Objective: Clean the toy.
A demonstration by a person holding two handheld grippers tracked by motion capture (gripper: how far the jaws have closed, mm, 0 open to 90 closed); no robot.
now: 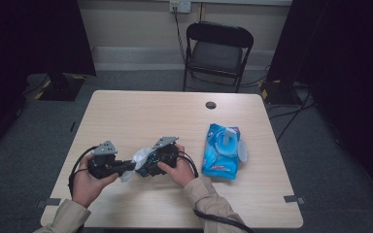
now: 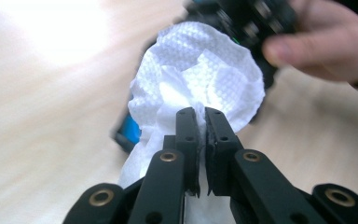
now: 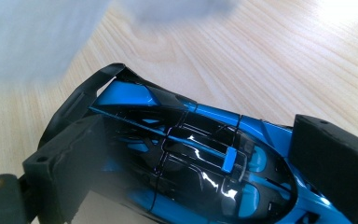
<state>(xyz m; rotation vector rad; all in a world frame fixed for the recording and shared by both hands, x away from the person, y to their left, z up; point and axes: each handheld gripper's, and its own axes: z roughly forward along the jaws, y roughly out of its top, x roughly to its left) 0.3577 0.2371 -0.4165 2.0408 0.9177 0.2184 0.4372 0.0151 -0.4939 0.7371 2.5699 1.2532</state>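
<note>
A blue and black toy car (image 3: 191,154) sits between the two black pads of my right gripper (image 3: 200,158), which is shut on its sides. In the high view the car (image 1: 144,170) is held low over the table's front middle by the right gripper (image 1: 151,165). My left gripper (image 2: 203,116) is shut on a crumpled white wipe (image 2: 200,79), and the wipe is pressed against the car's end (image 2: 130,130). From above, the left gripper (image 1: 128,166) points right, with the wipe (image 1: 140,156) bunched between the two grippers. A blurred part of the wipe (image 3: 32,37) hangs over the car's rear.
A blue pack of wet wipes (image 1: 222,150) with its flap open lies to the right of the right hand. The wooden table (image 1: 126,111) has a cable hole (image 1: 211,105) near its far edge. A black folding chair (image 1: 217,51) stands beyond the table.
</note>
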